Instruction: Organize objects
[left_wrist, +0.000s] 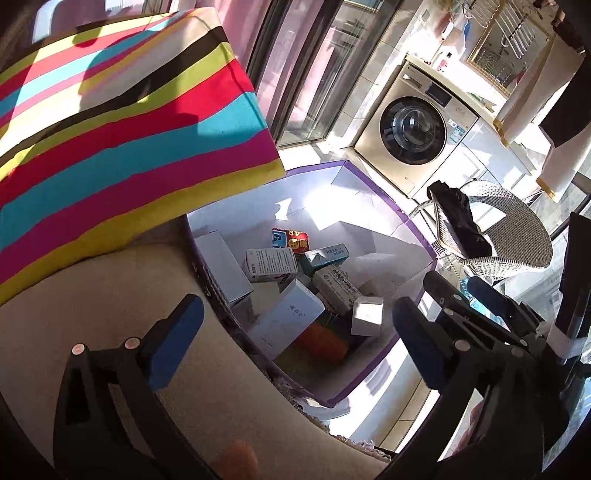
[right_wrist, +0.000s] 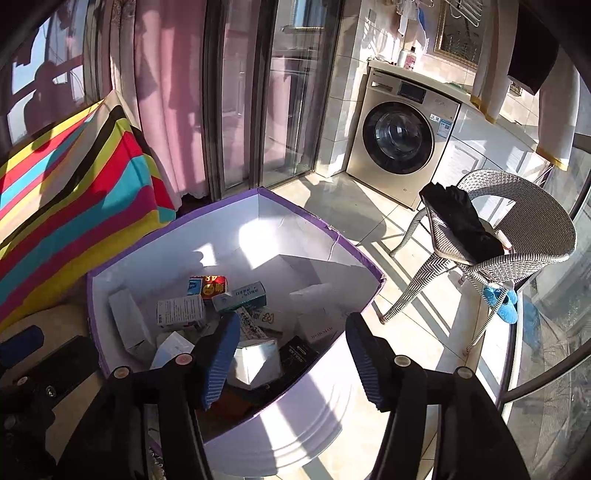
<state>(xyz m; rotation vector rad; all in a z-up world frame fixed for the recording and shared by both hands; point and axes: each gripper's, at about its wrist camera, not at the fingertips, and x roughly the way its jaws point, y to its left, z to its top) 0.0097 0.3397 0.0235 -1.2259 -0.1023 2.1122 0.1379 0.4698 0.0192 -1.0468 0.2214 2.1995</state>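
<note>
Boxes of many kinds, among them a silver box (right_wrist: 255, 363), a white printed carton (right_wrist: 180, 312) and a teal carton (right_wrist: 240, 295), lie jumbled in the bottom of a purple-rimmed storage bin (right_wrist: 332, 230). The bin stands on the tiled floor, its near-left side against a beige sofa seat (left_wrist: 110, 288) that carries a striped cushion (left_wrist: 122, 122).

The right tongs (right_wrist: 291, 354) hang over the bin's near edge, spread wide with nothing between the blue pads; the silver box shows just beyond the left pad. The left tongs (left_wrist: 291, 336) are held above the sofa seat edge and the bin, also wide apart and empty.

Beyond the bin's far corner stand a gold washing machine (right_wrist: 402, 144) and a wicker chair (right_wrist: 517, 236) with dark cloth on its seat.
</note>
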